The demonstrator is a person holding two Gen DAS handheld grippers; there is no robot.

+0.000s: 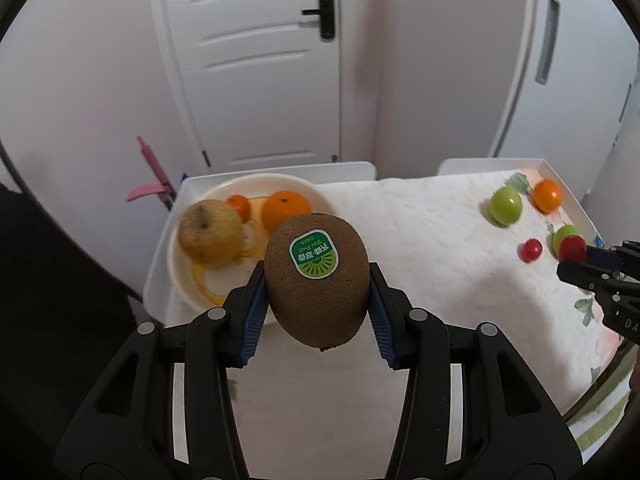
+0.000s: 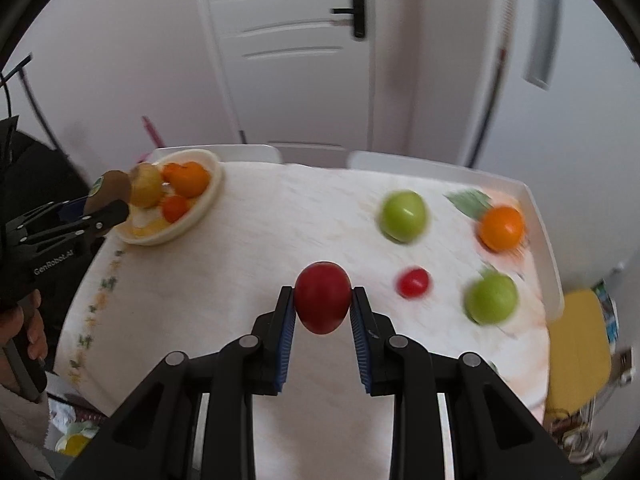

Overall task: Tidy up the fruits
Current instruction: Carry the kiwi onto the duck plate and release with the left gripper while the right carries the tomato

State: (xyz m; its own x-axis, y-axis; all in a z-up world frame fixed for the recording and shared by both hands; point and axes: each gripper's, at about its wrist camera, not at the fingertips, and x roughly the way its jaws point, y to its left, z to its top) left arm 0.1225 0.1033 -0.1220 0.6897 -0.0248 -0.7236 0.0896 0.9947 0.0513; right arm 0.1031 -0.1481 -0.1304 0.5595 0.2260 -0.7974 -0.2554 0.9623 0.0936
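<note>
Brown kiwi (image 1: 317, 280) sits clamped in the left hand-held gripper (image 1: 317, 308) just short of the plate (image 1: 180, 276), while the right hand-held gripper (image 2: 323, 320) pinches a red tomato (image 2: 322, 302).

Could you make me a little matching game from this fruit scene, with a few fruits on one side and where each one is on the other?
Things:
1. kiwi
2. red tomato
3. yellowish apple
4. small orange

Places:
A. lying loose on the tablecloth
B. clamped in the right gripper
C. in the cream plate
D. clamped in the left gripper

Pairs: 1-D, 2-B, 3-C, 4-A
</note>
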